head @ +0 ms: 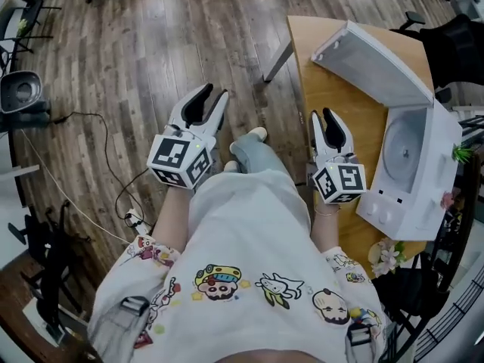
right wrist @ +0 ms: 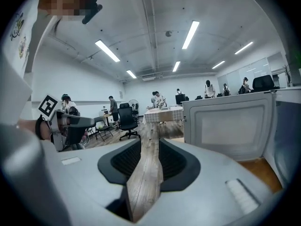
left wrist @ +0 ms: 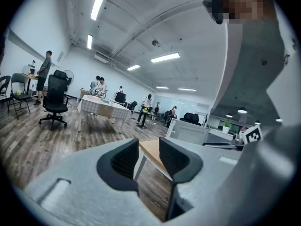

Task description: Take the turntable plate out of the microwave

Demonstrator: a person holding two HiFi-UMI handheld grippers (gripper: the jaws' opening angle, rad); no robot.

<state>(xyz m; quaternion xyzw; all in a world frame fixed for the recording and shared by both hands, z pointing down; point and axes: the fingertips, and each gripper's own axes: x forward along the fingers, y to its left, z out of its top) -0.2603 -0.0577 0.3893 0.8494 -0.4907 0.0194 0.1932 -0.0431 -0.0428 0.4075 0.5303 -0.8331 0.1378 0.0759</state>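
A dark wood-plank floor (head: 136, 44) runs through a large open office with white walls (left wrist: 33, 46) and long strip lights (left wrist: 164, 58) on a grey ceiling (left wrist: 155, 22). A light wooden table (head: 340, 97) stands near on the right. Far off are a black office chair (left wrist: 55, 102), a checked-cloth table (left wrist: 101, 108) and more desks.

The floor (head: 151, 44) is dark wood planks with a dull sheen; the table (head: 340, 104) at two o'clock is smooth pale wood. The microwave (head: 423, 180) looks matt white, the shirt (head: 249, 233) at six o'clock printed cloth.
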